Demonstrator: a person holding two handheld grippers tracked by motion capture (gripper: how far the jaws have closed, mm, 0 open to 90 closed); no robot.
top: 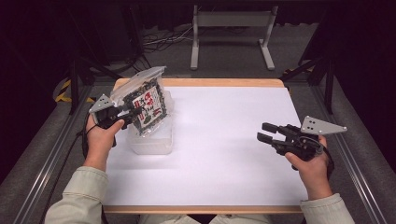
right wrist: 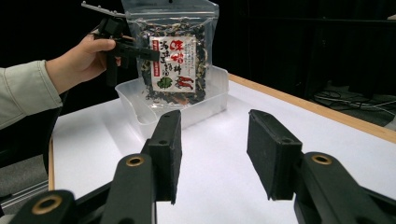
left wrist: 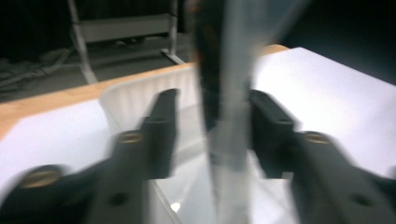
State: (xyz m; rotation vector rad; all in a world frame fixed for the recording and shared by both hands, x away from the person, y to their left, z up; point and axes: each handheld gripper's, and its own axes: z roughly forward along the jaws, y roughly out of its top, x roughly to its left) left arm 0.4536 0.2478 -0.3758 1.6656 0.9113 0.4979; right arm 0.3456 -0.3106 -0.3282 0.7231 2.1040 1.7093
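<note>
Left gripper (top: pixel 133 112) holds a clear bag (top: pixel 145 103) of dark dried food by its edge, upright, w/ the bag's bottom dipping into the clear plastic tub (top: pixel 152 142) at the table's (top: pixel 224 154) far left corner. In left gripper view the bag (left wrist: pixel 229 93) runs edge-on between the jaws. Right gripper (top: pixel 265 132) hangs over the table's right side, well apart from the tub, jaws wide & holding nothing.

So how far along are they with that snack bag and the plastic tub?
Partway, by the look of it. The left gripper has the bag between its jaws, upright, its bottom edge inside the clear tub. Whether it is going in or coming out, I cannot tell; either way that move is not finished. The right gripper waits open and empty over the white table.
</note>
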